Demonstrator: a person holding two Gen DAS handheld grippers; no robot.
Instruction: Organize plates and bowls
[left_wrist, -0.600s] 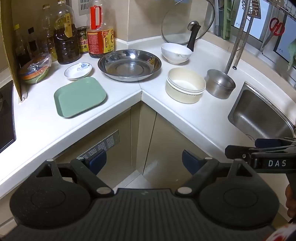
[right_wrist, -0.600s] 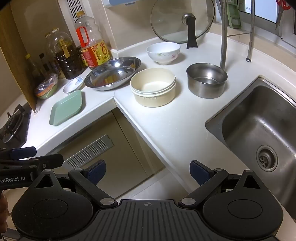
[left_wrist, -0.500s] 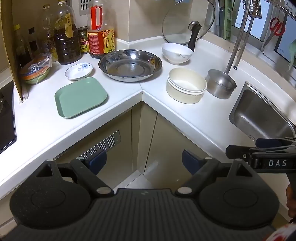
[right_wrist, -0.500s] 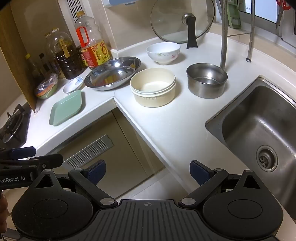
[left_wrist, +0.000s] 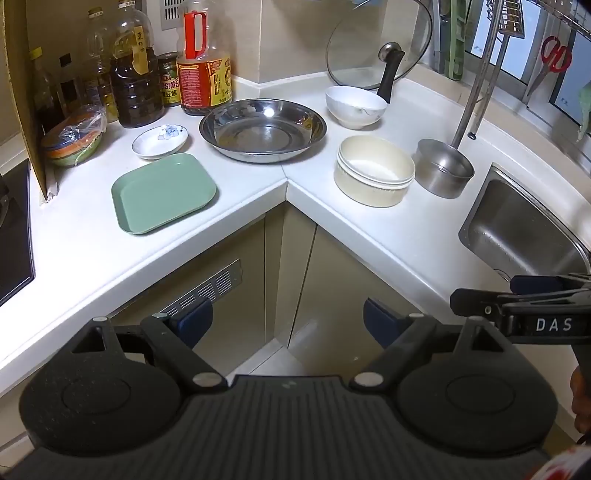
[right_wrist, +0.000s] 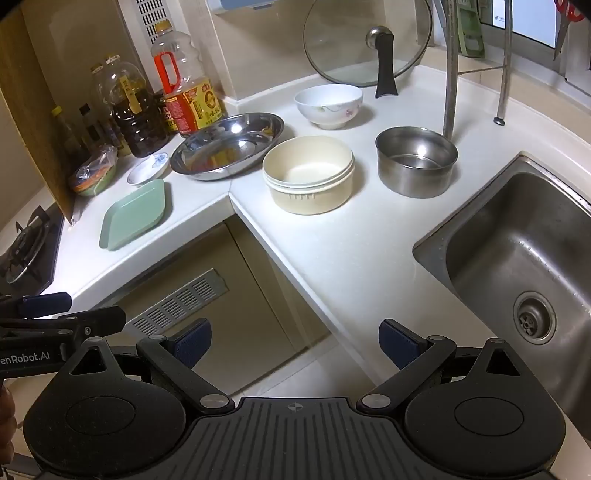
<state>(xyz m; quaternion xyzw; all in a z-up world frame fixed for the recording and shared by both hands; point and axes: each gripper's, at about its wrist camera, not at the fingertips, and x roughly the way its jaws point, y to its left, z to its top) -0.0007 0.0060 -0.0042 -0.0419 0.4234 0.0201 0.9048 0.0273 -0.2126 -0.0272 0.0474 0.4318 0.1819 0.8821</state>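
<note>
On the white corner counter lie a green square plate (left_wrist: 164, 194) (right_wrist: 133, 213), a small white saucer (left_wrist: 160, 142) (right_wrist: 148, 168), a wide steel dish (left_wrist: 263, 129) (right_wrist: 227, 145), a white flowered bowl (left_wrist: 355, 106) (right_wrist: 328, 104), stacked cream bowls (left_wrist: 373, 170) (right_wrist: 309, 178) and a small steel bowl (left_wrist: 443, 167) (right_wrist: 416, 160). My left gripper (left_wrist: 288, 321) hangs open in front of the cabinet corner, well short of the dishes. My right gripper (right_wrist: 295, 341) is open too, held before the counter edge. Neither holds anything.
Oil and sauce bottles (left_wrist: 203, 59) line the back wall beside a wrapped bowl (left_wrist: 72, 136). A glass lid (right_wrist: 367, 40) leans in the corner. The steel sink (right_wrist: 524, 251) is at the right, a gas hob (right_wrist: 26, 247) at the left.
</note>
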